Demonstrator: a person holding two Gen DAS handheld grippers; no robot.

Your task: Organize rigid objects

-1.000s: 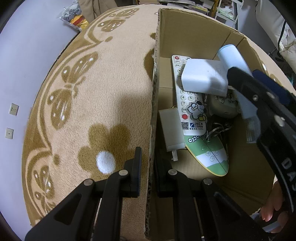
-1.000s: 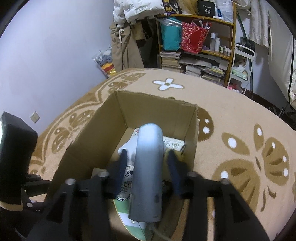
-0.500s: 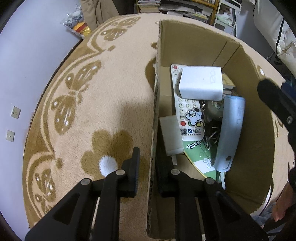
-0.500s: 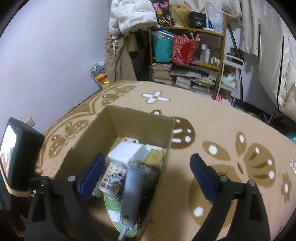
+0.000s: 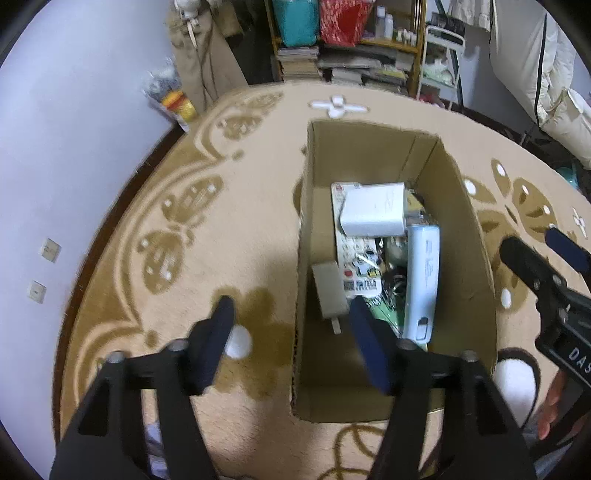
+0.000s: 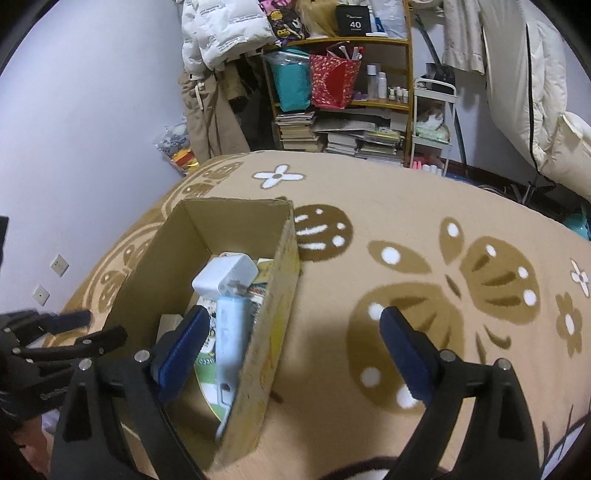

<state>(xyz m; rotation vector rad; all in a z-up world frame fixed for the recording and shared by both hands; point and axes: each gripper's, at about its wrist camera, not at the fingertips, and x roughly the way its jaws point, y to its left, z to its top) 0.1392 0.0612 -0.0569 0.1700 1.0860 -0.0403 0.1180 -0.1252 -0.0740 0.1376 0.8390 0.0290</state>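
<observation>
Jaws wide apart on both the left gripper and right gripper, empty, above the cardboard box holding the pale-blue device.

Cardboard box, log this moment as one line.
cardboard box: on rug, holds remote, white charger, pale blue device | left tool: open, straddling box wall | right tool: open, empty

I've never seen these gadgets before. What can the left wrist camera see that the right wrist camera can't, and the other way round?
Only the left wrist view looks straight down into the cardboard box, showing the small grey adapter fully, and a person's fingers. Only the right wrist view shows the white jacket over the shelf and the box's yellow-printed outer wall. Both show the white charger, the pale blue device, the flowered rug, and both open tools.
</observation>
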